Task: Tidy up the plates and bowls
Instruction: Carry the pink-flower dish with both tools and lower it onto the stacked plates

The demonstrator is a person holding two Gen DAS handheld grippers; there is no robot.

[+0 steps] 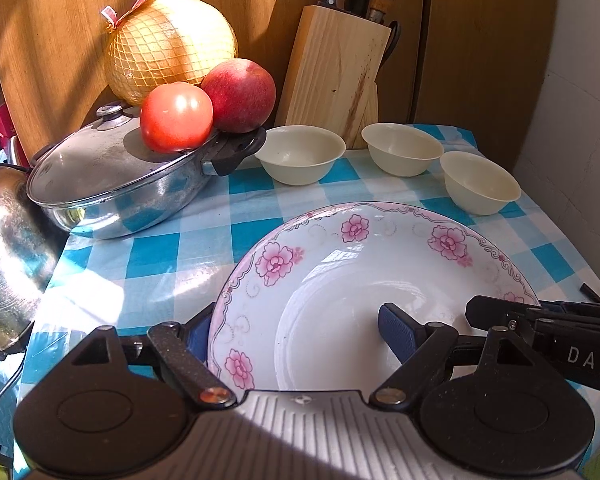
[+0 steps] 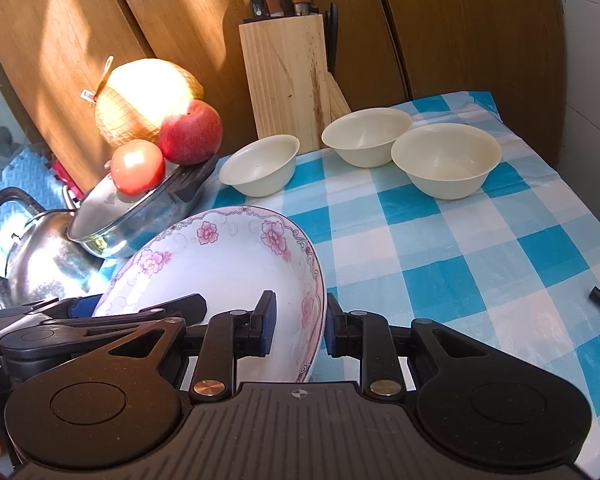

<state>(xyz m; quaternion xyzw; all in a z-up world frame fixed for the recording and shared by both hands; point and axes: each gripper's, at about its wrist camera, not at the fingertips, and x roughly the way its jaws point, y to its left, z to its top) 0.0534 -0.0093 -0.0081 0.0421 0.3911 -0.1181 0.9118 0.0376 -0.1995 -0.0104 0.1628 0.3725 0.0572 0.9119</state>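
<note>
The big plate (image 1: 380, 280) w/ pink flowers on its rim is held up over the blue & white check cloth (image 2: 440, 248), tipped a bit; both grippers have it, one on each side.

The left gripper (image 1: 296, 332) has its jaws wide apart; one blue pad is inside the plate, the other is behind the left rim. I can't tell if the pads press on the plate or just sit by it; the outside pad is mostly hidden.

The right gripper (image 2: 300, 326) is clamped on the plate's right rim; one blue pad is inside the plate, one outside, & the rim sits pinched btwn them. From the right wrist cam the left gripper shows at the plate's far-left edge.

3 cream bowls stand on the cloth past the plate: the left bowl (image 1: 300, 154), the middle bowl (image 1: 402, 148) & the right bowl (image 1: 480, 182); all are upright & none touch the plate. The middle & right bowls are close together; the left one is apart, near the pot handle.

A knife block (image 1: 332, 76) stands behind the bowls, by the wood wall. On the left is a steel pot (image 1: 112, 184) w/ a lid; a tomato (image 1: 176, 118) & an apple (image 1: 238, 94) rest on the lid; a big yellow fruit in a net (image 1: 170, 46) is behind them. A shiny kettle (image 2: 40, 256) is left of the pot.
</note>
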